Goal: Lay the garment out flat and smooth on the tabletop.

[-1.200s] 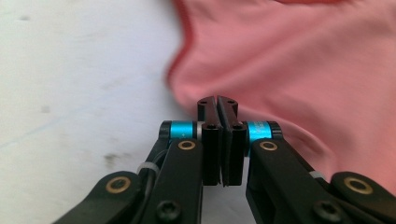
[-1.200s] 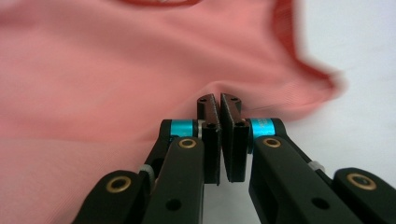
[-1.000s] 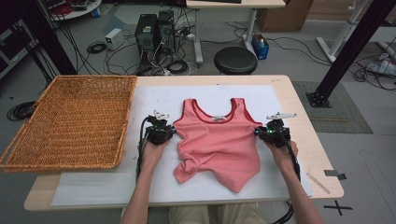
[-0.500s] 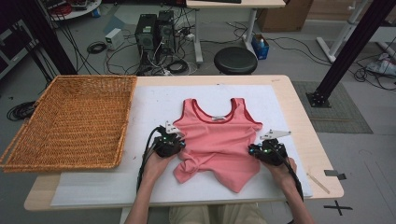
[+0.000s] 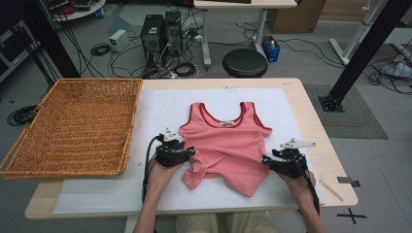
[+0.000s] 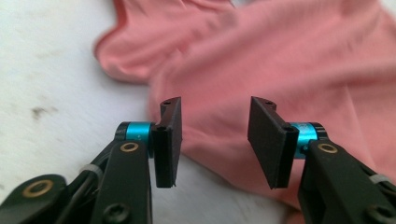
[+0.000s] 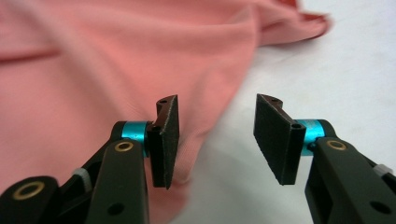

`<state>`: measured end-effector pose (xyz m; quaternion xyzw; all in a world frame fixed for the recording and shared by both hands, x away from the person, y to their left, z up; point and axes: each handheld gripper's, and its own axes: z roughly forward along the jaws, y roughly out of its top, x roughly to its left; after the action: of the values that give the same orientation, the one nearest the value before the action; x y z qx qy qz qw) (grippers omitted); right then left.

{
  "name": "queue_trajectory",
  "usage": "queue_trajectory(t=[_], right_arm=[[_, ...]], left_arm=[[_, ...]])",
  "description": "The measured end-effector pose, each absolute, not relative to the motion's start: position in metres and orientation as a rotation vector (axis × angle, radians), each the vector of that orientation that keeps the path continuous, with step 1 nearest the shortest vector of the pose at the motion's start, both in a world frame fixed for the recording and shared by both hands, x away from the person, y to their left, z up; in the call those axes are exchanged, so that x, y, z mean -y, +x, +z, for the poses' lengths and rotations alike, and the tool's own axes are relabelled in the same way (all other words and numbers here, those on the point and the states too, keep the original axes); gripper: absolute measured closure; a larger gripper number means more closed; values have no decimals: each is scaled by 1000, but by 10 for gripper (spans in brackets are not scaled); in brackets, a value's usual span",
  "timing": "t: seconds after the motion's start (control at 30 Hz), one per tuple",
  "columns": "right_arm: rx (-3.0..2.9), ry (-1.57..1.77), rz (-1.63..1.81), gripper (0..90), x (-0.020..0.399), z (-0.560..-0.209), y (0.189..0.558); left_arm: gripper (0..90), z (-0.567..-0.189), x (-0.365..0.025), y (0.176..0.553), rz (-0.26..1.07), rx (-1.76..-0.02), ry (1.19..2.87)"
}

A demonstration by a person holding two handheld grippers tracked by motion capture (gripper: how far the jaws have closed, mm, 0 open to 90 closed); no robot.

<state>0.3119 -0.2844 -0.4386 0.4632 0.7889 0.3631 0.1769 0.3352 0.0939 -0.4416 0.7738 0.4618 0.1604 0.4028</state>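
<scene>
Nearest us, our forearms come in over the front edge of the bench [image 5: 291, 204]. Our left claw [image 5: 190, 152] sits at the lower left side of the pink tank top [image 5: 228, 145], just beside a bunched, folded-over corner of the hem. In the left gripper view the left claw's jaws stand apart, having just been opening, with pink fabric lying behind and below the gap and nothing pinched between the pads [image 6: 169, 140]. Our right claw [image 5: 265, 159] is at the lower right edge of the top. In the right gripper view its jaws are likewise spread, having just been opening; the cloth's edge runs behind the left-hand pad and bare white sheet [image 7: 350, 70] shows through the gap, so it grips nothing.

The tank top lies face up on the white sheet near the middle of the bench, neck and straps pointing away from us, its lower part creased. To the left, a wicker basket [image 5: 73, 128] rests on the bench, well apart from the top. Beyond the bench a round black stool [image 5: 245, 62] stands on the floor.
</scene>
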Motion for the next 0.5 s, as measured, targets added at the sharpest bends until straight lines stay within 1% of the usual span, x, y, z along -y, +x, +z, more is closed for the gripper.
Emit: queue_trajectory(t=[0.07, 0.1, 0.13, 0.17, 0.2, 0.23, 0.27, 0.33, 0.4, 0.43, 0.47, 0.5], right_arm=[[-2278, 1294, 1003, 516, 276, -445, 309], [-2268, 1286, 1008, 546, 273, -448, 307], [-2272, 1272, 1032, 646, 273, -449, 306], [-2286, 1262, 1046, 716, 272, -448, 306], [-2280, 1233, 1012, 802, 271, -447, 306], [-2264, 1199, 969, 861, 270, -446, 308], [-2246, 1194, 945, 874, 270, -446, 313], [-2187, 1224, 924, 879, 273, -445, 325], [-2167, 1253, 917, 860, 276, -445, 337], [-2172, 1262, 924, 800, 277, -445, 340], [-2168, 1273, 938, 708, 278, -444, 341], [-2152, 1283, 953, 666, 280, -443, 339]], left_arm=[[540, -449, -88, 334, 436, -1160, 1988], [548, -449, -87, 333, 462, -1156, 1991], [576, -449, -86, 333, 494, -1151, 2003], [636, -449, -86, 334, 521, -1134, 2017], [715, -449, -86, 336, 531, -1125, 2019], [788, -449, -88, 339, 546, -1130, 2015], [824, -449, -89, 344, 569, -1146, 2001], [842, -448, -91, 353, 614, -1167, 2002], [841, -446, -92, 358, 608, -1184, 1976], [836, -444, -93, 358, 612, -1186, 1968], [823, -441, -94, 357, 612, -1191, 1949], [785, -438, -97, 354, 608, -1197, 1931]])
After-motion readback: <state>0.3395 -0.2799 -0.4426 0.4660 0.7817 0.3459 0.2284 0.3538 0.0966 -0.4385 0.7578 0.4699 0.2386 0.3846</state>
